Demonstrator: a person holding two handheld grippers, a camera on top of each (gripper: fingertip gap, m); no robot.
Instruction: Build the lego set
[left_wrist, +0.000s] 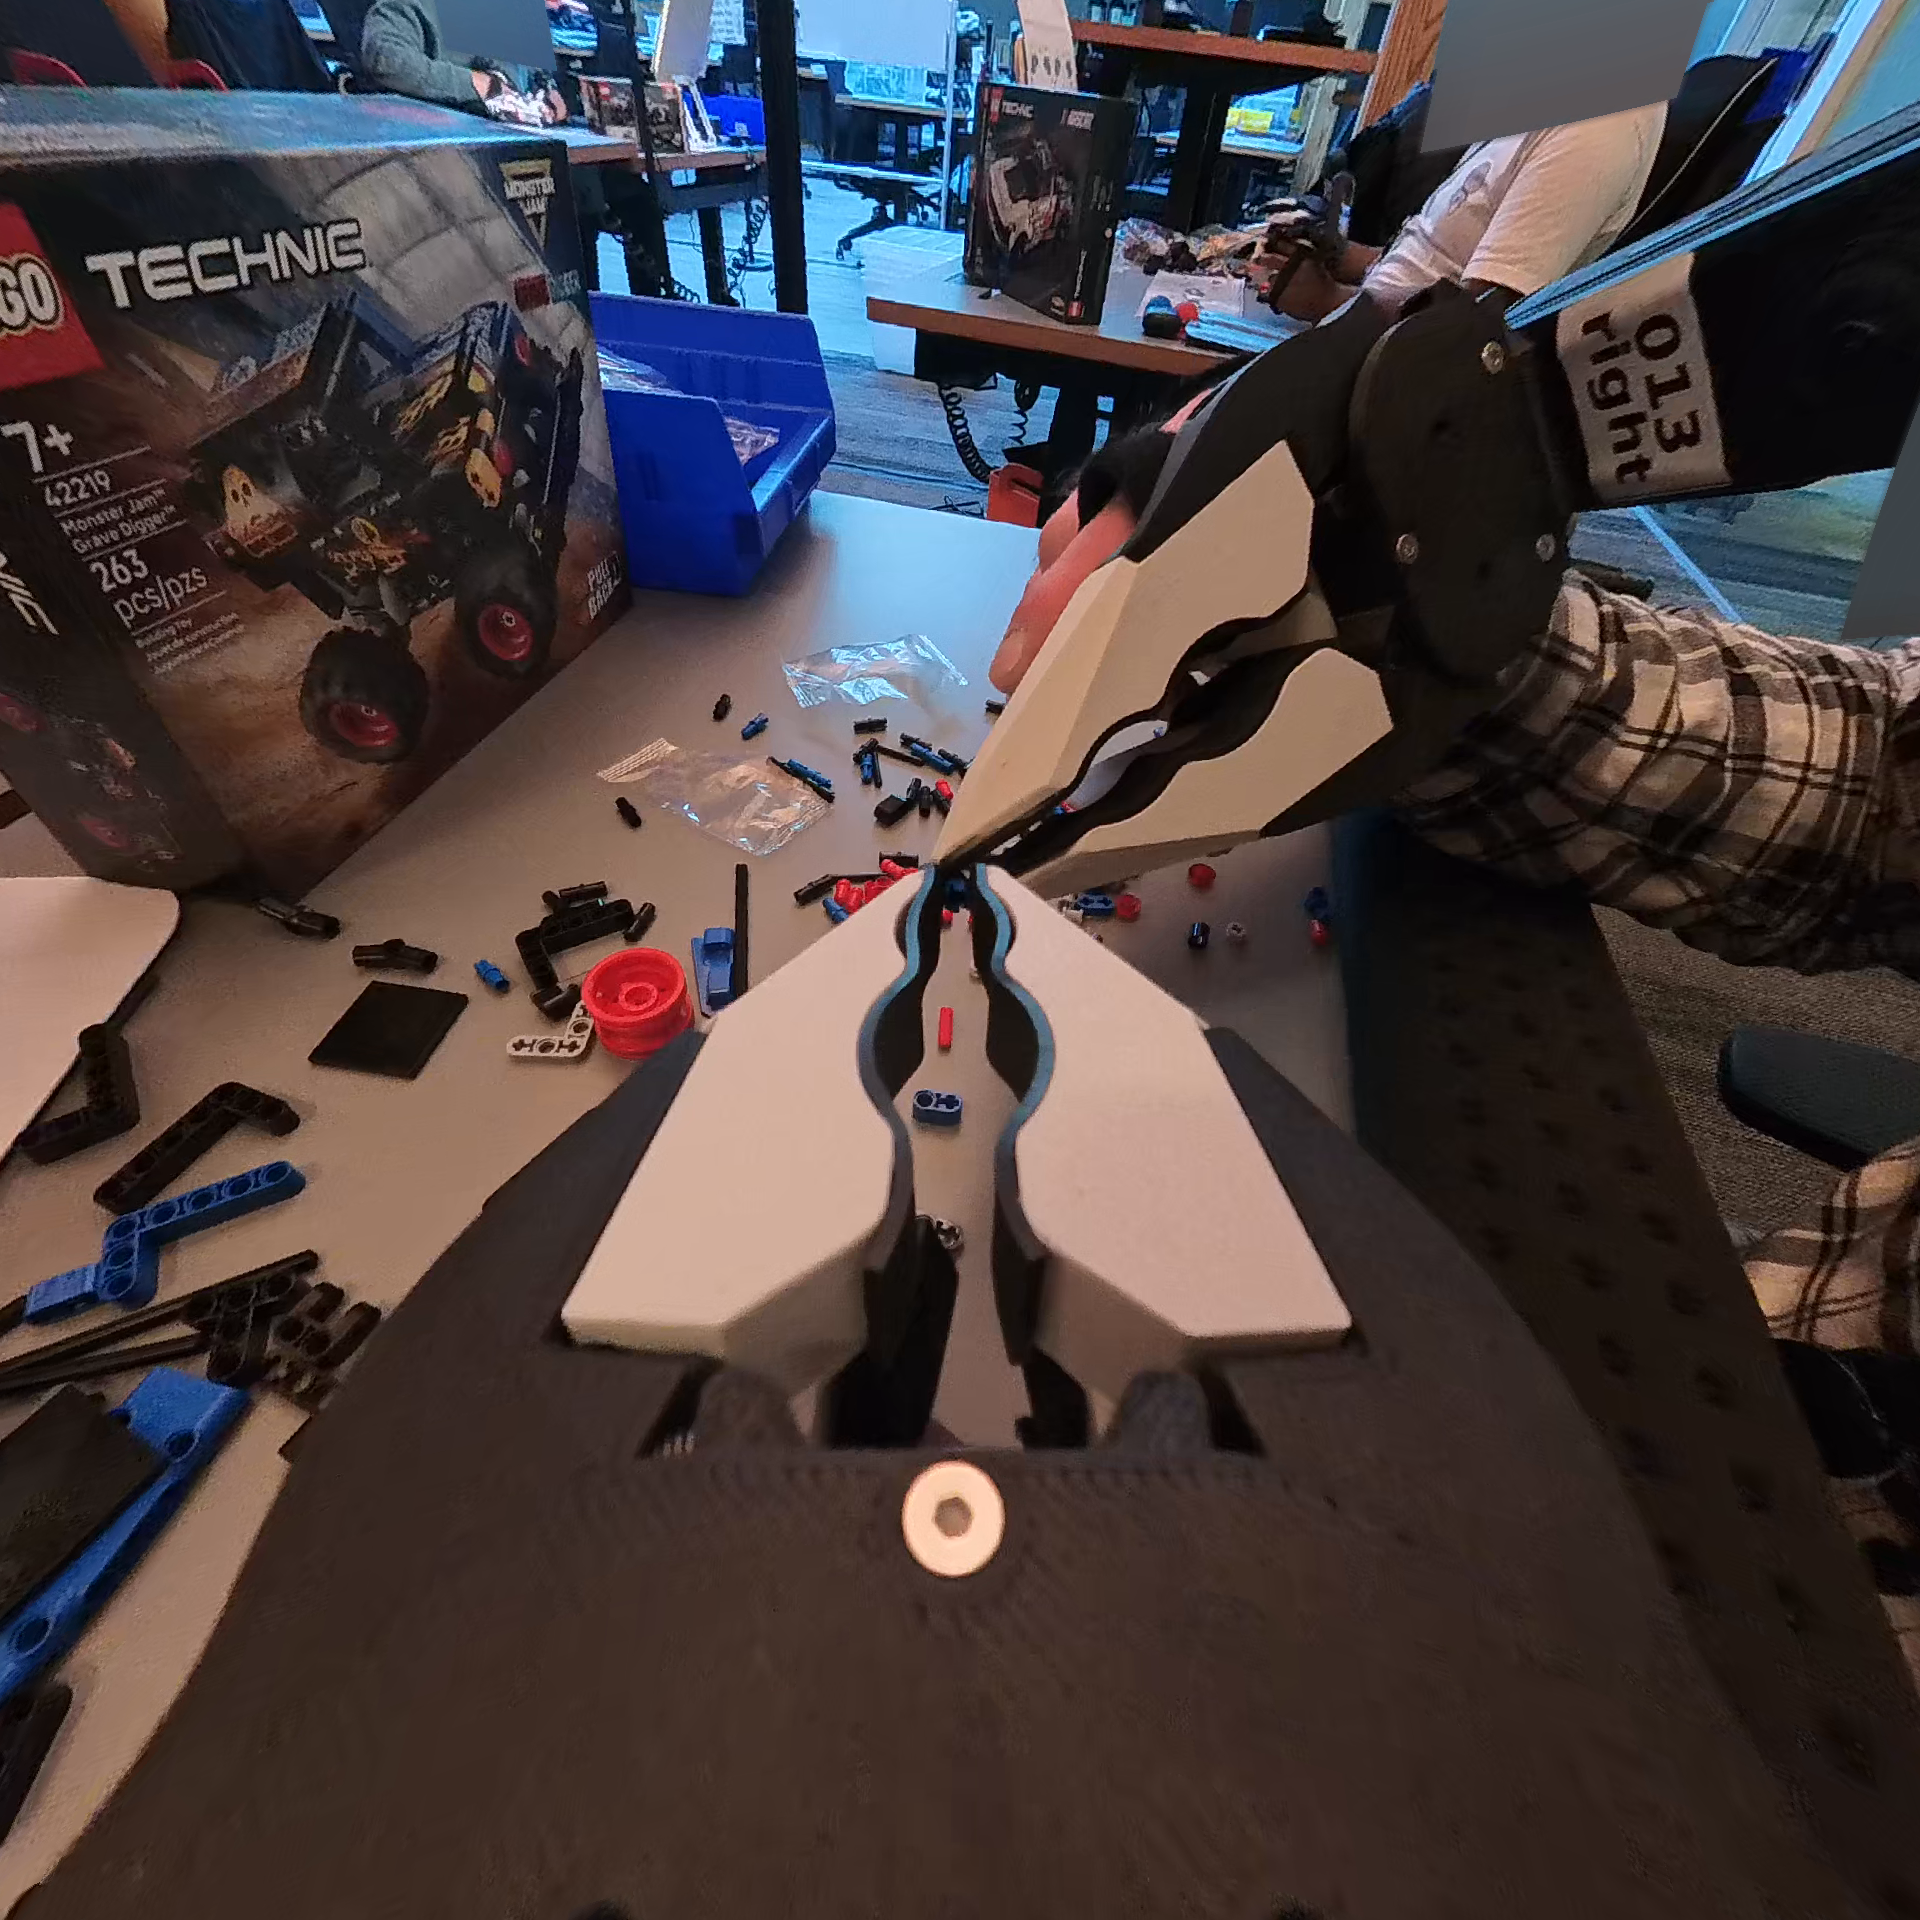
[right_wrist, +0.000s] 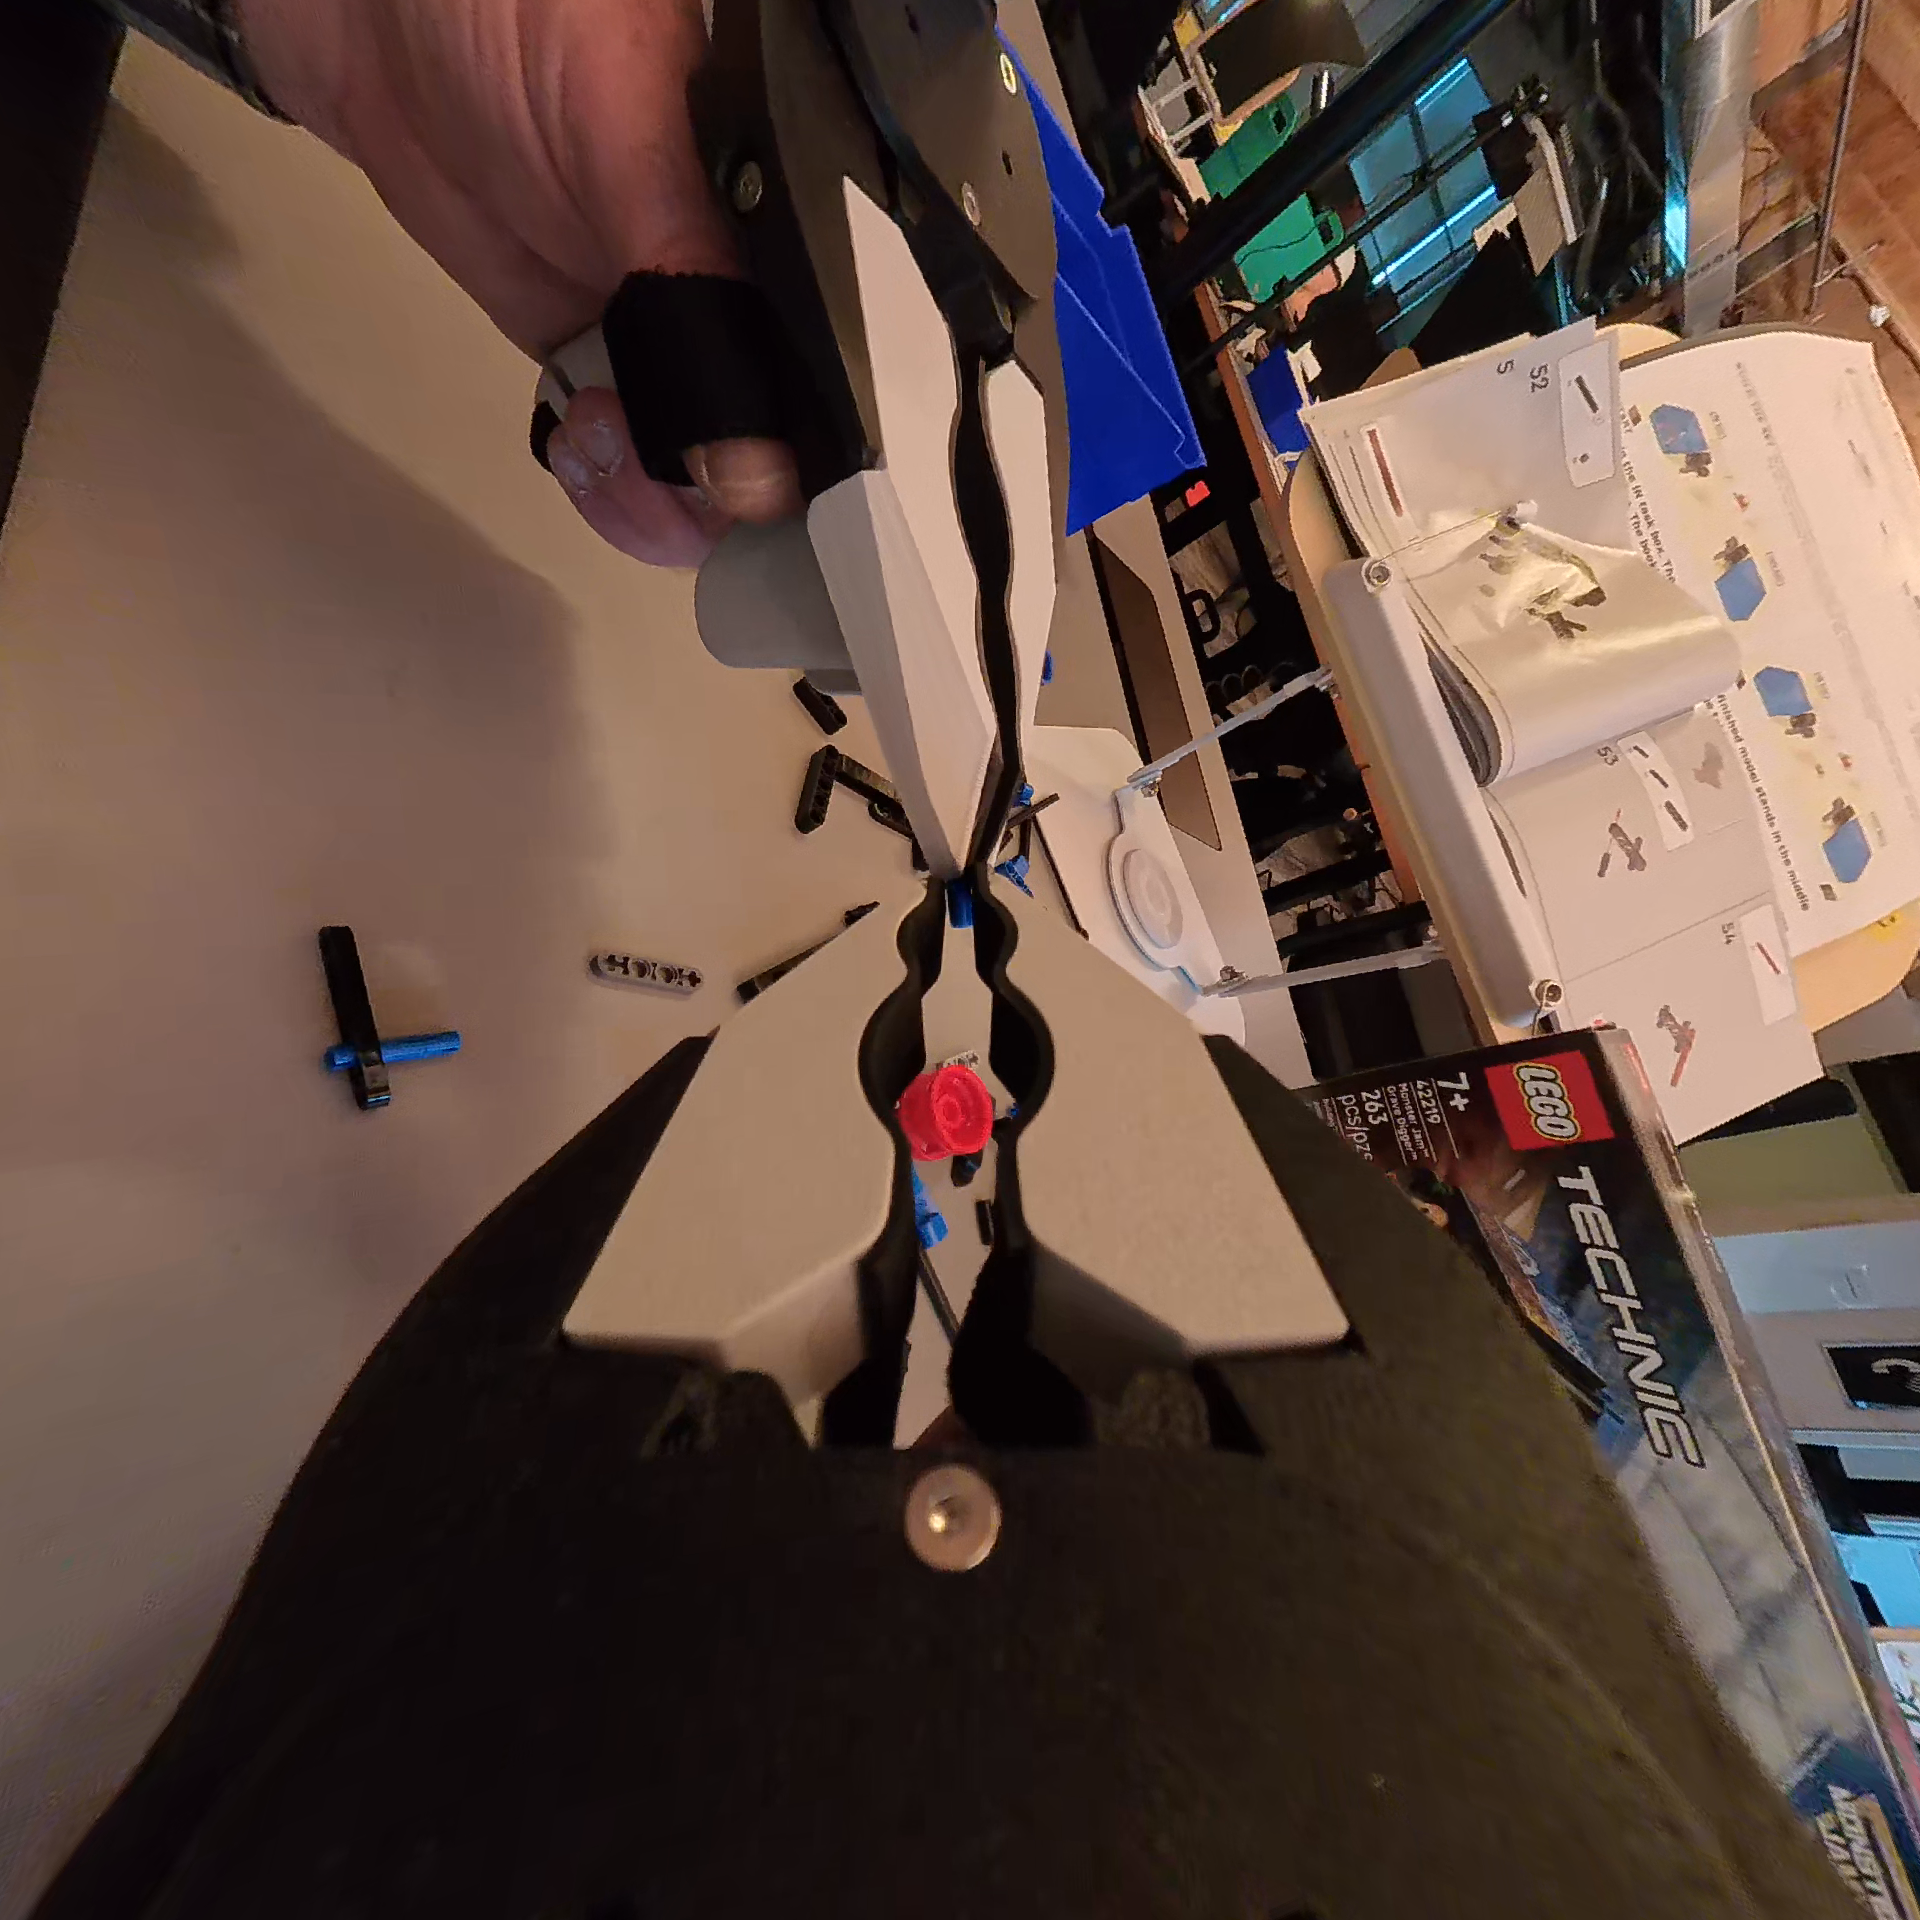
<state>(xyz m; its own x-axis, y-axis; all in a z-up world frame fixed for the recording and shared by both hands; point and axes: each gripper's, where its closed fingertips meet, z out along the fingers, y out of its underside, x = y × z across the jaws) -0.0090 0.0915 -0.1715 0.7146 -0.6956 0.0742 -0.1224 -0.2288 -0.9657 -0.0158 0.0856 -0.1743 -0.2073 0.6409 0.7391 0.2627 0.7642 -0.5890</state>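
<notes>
The left gripper (left_wrist: 954, 883) and right gripper (left_wrist: 971, 854) meet tip to tip, both closed on 1 small blue peg (right_wrist: 959, 902) between them. Keep tips aligned; press gently.

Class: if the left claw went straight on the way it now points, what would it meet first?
The right claw: its tips sit directly at the left claw tips, seemingly touching around a small blue piece, though depth is uncertain.
</notes>
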